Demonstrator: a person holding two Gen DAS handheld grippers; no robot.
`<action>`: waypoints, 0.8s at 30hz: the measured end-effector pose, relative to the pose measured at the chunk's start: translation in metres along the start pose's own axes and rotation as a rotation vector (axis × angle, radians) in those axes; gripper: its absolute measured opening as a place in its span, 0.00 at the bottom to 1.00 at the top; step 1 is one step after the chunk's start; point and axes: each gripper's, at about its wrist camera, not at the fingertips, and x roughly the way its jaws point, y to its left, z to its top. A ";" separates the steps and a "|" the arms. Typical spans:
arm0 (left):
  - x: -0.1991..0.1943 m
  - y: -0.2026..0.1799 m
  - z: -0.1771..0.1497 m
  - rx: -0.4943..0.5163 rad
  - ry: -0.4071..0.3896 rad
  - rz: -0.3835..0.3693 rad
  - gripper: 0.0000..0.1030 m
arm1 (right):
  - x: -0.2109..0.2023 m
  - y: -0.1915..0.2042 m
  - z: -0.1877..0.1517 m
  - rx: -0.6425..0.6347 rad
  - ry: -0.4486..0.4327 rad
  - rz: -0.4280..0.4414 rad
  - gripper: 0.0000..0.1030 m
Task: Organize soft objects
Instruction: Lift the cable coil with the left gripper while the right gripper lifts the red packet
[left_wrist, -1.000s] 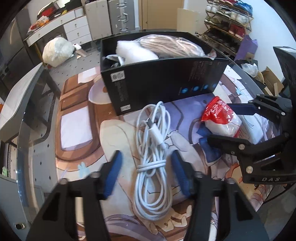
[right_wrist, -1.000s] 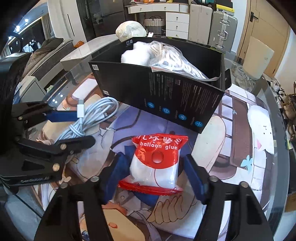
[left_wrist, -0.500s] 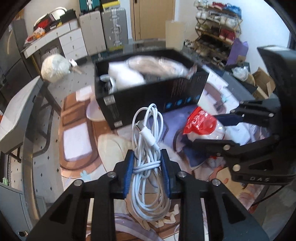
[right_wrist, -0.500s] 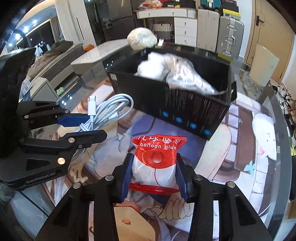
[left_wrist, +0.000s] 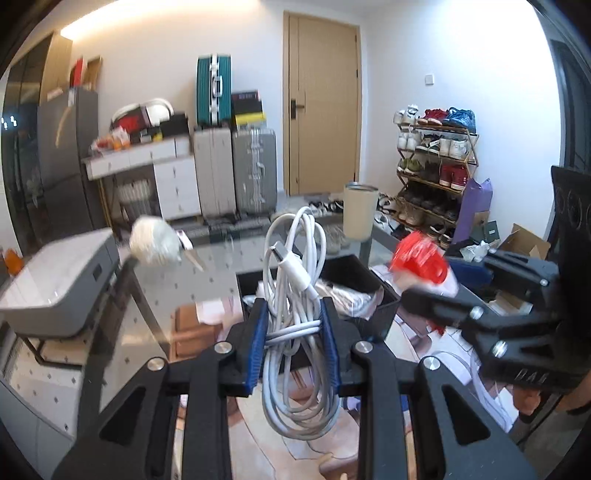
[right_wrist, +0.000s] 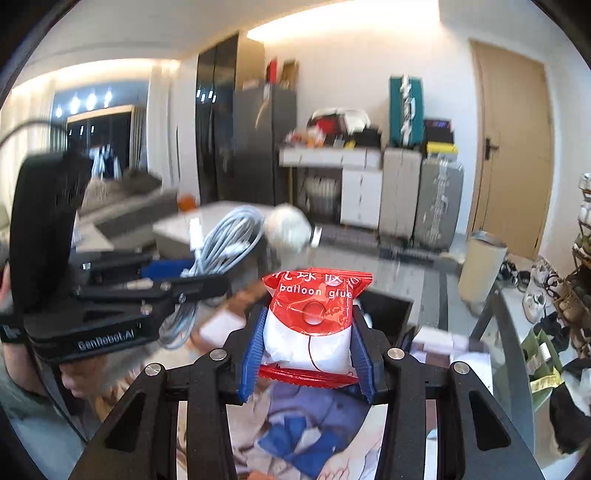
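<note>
Tools: left (left_wrist: 293, 334) grips one cable coil (left_wrist: 295, 295); right (right_wrist: 308, 354) one glue packet (right_wrist: 314, 321).

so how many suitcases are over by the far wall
3. A teal suitcase stands on top, and two grey ones sit side by side below it: the left grey suitcase and the right grey suitcase. More may be hidden behind the clutter.

Left gripper (left_wrist: 293, 332) and right gripper (right_wrist: 308, 354) are both raised side by side, each clamped on a load.
</note>
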 end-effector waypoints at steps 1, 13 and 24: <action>-0.004 -0.001 0.001 0.014 -0.026 0.011 0.26 | -0.004 -0.001 0.001 0.002 -0.025 -0.008 0.42; -0.010 0.007 0.001 -0.020 -0.070 -0.010 0.25 | -0.014 0.006 0.008 -0.010 -0.086 -0.025 0.42; 0.017 0.005 -0.004 -0.026 0.074 -0.056 0.25 | 0.014 0.000 -0.001 0.037 0.146 -0.015 0.42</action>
